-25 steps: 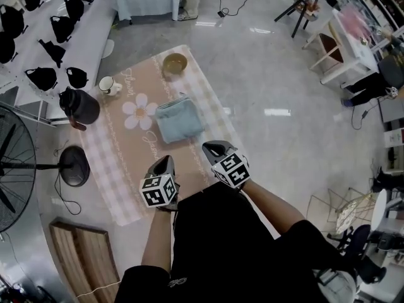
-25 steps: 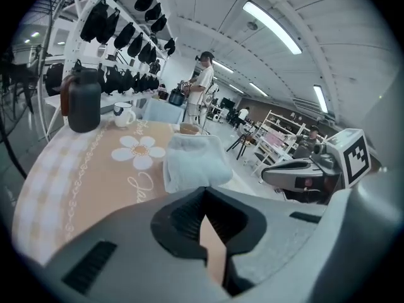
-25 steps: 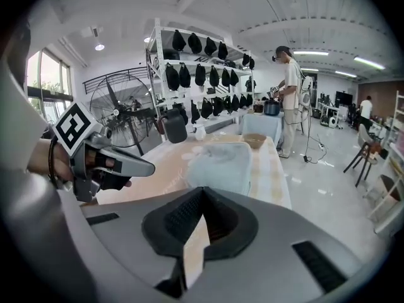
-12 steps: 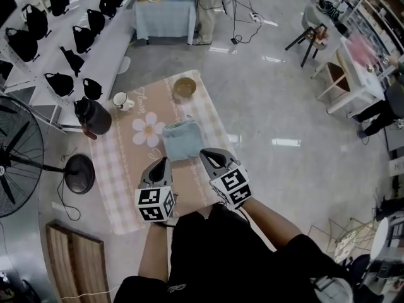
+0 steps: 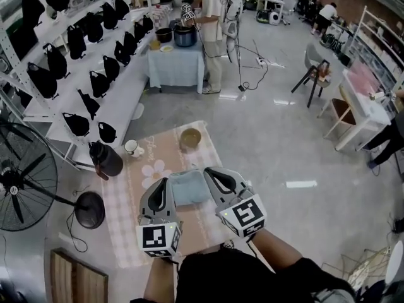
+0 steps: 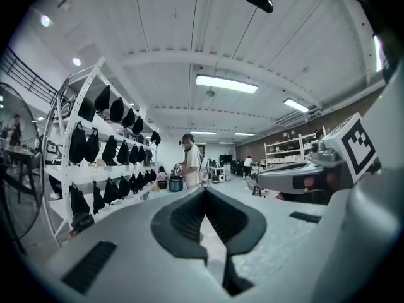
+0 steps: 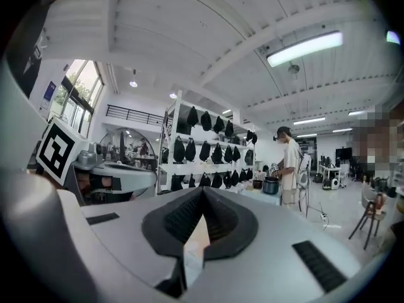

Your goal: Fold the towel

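The light blue towel (image 5: pixel 189 188) lies folded in a neat square on the pink checked mat (image 5: pixel 203 151) on the floor. Both grippers are held up level, high above it, side by side. My left gripper (image 5: pixel 164 183) is shut with nothing between its pads, and my right gripper (image 5: pixel 209 172) is likewise shut and empty. In the left gripper view the left gripper (image 6: pixel 203 192) points across the room at shelves and a standing person. The right gripper (image 7: pixel 203 190) in its own view faces the same way. The towel's near edge is hidden behind the grippers.
On the mat stand a brown bowl (image 5: pixel 190 137), a white mug (image 5: pixel 132 147) and a black jug (image 5: pixel 107 160). A floor fan (image 5: pixel 19 182) stands left. Shelves of black bags (image 5: pixel 82 43) line the left. A person (image 5: pixel 213 17) stands at a blue-clothed table (image 5: pixel 177 65).
Both grippers have risen well above the mat, still shut and empty. The head view has tilted up, showing far more of the room. The towel stays folded on the mat.
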Motion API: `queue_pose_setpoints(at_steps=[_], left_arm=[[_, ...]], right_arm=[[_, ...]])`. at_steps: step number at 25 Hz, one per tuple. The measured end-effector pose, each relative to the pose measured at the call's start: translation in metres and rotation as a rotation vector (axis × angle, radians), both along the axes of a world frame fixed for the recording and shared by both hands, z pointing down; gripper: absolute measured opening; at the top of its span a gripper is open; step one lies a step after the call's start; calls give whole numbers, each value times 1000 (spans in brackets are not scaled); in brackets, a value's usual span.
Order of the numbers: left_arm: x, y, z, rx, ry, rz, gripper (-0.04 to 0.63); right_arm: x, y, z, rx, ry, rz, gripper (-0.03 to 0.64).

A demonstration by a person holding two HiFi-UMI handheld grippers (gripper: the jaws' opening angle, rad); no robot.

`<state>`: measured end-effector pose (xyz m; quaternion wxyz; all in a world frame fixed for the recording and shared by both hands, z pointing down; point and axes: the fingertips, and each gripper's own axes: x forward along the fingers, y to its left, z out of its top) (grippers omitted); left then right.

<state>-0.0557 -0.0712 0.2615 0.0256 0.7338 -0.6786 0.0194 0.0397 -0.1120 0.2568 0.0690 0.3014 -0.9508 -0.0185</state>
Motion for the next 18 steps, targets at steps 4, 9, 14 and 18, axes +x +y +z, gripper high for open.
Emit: queue_pose_setpoints(at_steps=[4,9,14,18], left_arm=[[9,-5,-14,28,12,1,5],[24,-10,-9,15,35,15,5],[33,-17,-8,11,41,31,5],[39,-17,-4,0,37,37,5]], right_arm=[[8,-6,-22,46,-37,-1,1],[21,-8,-30,58,-54,1,2],[28,-11,-30,62,-61,3,2],[32,-9,-31,89,-61,-6,2]])
